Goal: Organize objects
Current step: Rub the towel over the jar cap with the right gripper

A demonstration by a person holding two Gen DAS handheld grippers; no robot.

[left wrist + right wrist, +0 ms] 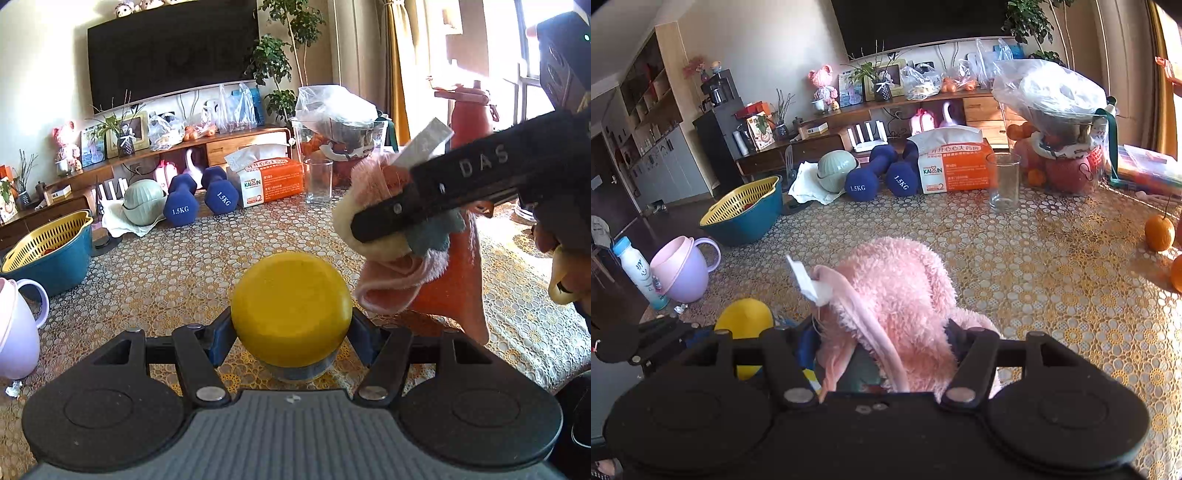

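Observation:
My left gripper (291, 328) is shut on a round yellow lid (291, 306) that tops a small clear jar standing on the patterned tablecloth (184, 266). My right gripper (882, 343) is shut on a fluffy pink plush toy (897, 291) with a white tag, held just above the table. In the left wrist view the right gripper (364, 236) holds the plush toy (388, 273) right beside the yellow lid. The yellow lid also shows at the lower left of the right wrist view (744, 319).
At the back stand two blue dumbbells (201, 201), an orange tissue box (271, 179), an empty glass (318, 181) and a green bowl (142, 201). A teal basin with a yellow colander (51, 245) and a lilac cup (18, 325) sit left. Oranges (1160, 232) lie right.

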